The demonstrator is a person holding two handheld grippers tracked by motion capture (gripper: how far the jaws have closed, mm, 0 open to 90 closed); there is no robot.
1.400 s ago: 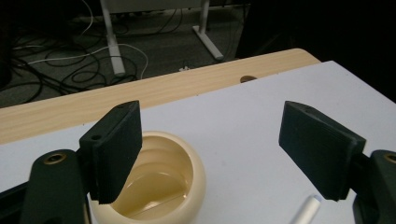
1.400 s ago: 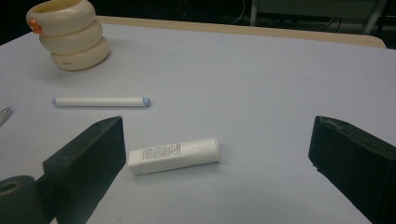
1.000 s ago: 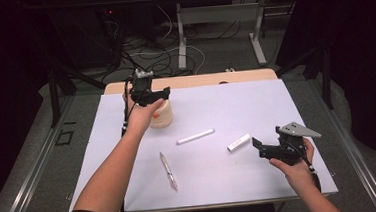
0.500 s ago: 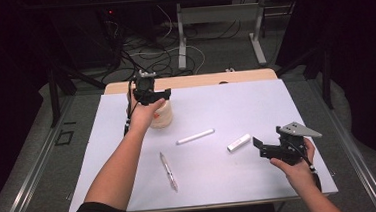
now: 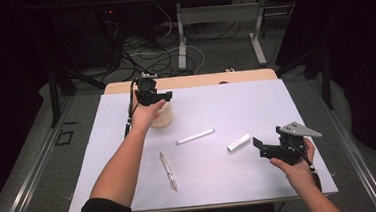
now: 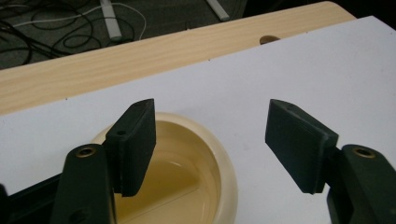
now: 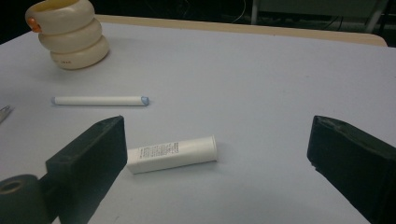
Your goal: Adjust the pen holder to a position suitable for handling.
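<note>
Cream ribbed cup (image 5: 162, 117) sits on the white sheet (image 5: 236, 102) near its far left, wooden table edge (image 6: 140, 51) just beyond. Left gripper (image 6: 210, 140) hangs over the cup, jaws spread wide, nothing between them, one jaw above the cup's opening. Right gripper (image 7: 217, 172) jaws also spread, empty, low over the sheet well right of the cup. White tube (image 7: 172, 153) lies just ahead of them. White stick (image 5: 194, 136) and pen (image 5: 168, 171) lie nearer the cup.

Small print on the white tube (image 7: 172, 153), too fine to read
</note>
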